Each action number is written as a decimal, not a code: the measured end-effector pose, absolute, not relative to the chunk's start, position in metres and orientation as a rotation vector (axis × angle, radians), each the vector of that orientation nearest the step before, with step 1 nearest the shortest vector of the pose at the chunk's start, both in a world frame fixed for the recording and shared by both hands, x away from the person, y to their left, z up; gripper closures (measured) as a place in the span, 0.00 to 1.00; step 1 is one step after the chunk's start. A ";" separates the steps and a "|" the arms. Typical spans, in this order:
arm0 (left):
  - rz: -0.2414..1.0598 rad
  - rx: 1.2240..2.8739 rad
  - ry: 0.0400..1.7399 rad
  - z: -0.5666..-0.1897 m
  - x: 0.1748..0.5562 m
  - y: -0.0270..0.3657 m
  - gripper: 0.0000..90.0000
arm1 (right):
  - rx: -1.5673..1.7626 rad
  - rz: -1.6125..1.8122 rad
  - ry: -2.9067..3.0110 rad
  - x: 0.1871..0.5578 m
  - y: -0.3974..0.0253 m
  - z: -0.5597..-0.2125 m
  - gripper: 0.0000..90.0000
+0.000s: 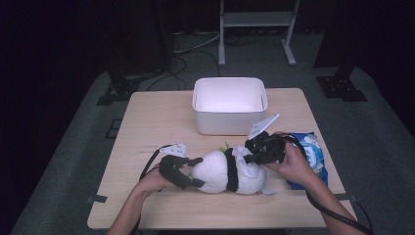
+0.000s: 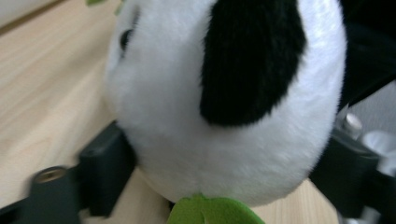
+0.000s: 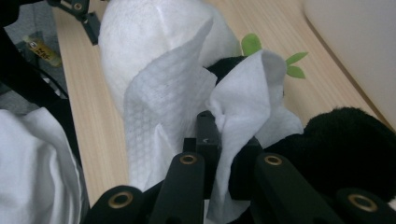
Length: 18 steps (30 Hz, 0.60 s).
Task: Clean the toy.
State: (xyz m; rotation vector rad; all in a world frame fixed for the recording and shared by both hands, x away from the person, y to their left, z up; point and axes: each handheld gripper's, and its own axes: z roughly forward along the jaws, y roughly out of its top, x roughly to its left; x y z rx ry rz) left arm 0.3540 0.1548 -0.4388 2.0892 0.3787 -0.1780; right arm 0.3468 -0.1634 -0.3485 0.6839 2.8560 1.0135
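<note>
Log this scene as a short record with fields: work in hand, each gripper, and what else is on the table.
work: wiping a plush panda with a white wipe
left gripper: jaws around the panda's head, holding it
right gripper: shut on the wipe, pressed against the panda's body
panda: lying on its side on the wooden table
white bin: behind the panda, looks empty
blue packet: under the person's right hand

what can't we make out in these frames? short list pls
- Blue packet, high view: the person's right hand and the right hand-held gripper cover much of it; print too small to read.
- White bin, high view: near wall hides part of its floor.
- Panda plush, left gripper view: close and blurred, cut off at the top edge.
- Right gripper view: white wipe covers the jaw tips.
</note>
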 end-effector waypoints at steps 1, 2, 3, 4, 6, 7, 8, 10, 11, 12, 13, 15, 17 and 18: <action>-0.171 2.075 0.378 -0.436 0.354 0.156 0.27 | 0.680 1.011 2.851 0.346 -0.163 -0.348 0.94; -0.168 2.063 0.376 -0.433 0.354 0.157 0.29 | 0.669 1.013 2.841 0.346 -0.163 -0.347 0.94; -0.163 2.069 0.373 -0.431 0.354 0.157 0.29 | 0.677 1.016 2.834 0.345 -0.162 -0.346 0.94; -0.147 2.079 0.366 -0.427 0.353 0.156 0.30 | 0.665 1.024 2.836 0.346 -0.163 -0.345 0.95; -0.135 2.087 0.356 -0.424 0.352 0.155 0.31 | 0.674 1.036 2.838 0.346 -0.164 -0.345 0.95; -0.129 2.091 0.351 -0.422 0.353 0.155 0.31 | 0.677 1.040 2.839 0.346 -0.165 -0.345 0.95; -0.123 2.088 0.352 -0.420 0.352 0.155 0.32 | 0.675 1.043 2.839 0.346 -0.165 -0.345 0.95; -0.121 2.089 0.357 -0.416 0.353 0.156 0.33 | 0.683 1.043 2.835 0.345 -0.165 -0.344 0.95; -0.122 2.086 0.369 -0.411 0.353 0.156 0.33 | 0.667 1.057 2.831 0.345 -0.165 -0.344 0.95; -0.115 2.090 0.371 -0.406 0.354 0.157 0.34 | 0.670 1.076 2.827 0.344 -0.166 -0.345 0.95; -0.115 2.090 0.371 -0.406 0.354 0.157 0.34 | 0.670 1.076 2.827 0.344 -0.166 -0.345 0.95; -0.092 2.088 0.369 -0.397 0.353 0.158 0.34 | 0.695 1.101 2.825 0.344 -0.166 -0.345 0.95; -0.068 2.086 0.361 -0.390 0.352 0.160 0.34 | 0.695 1.121 2.823 0.345 -0.166 -0.346 0.95; -0.040 2.095 0.350 -0.382 0.352 0.163 0.34 | 0.686 1.134 2.825 0.346 -0.165 -0.348 0.95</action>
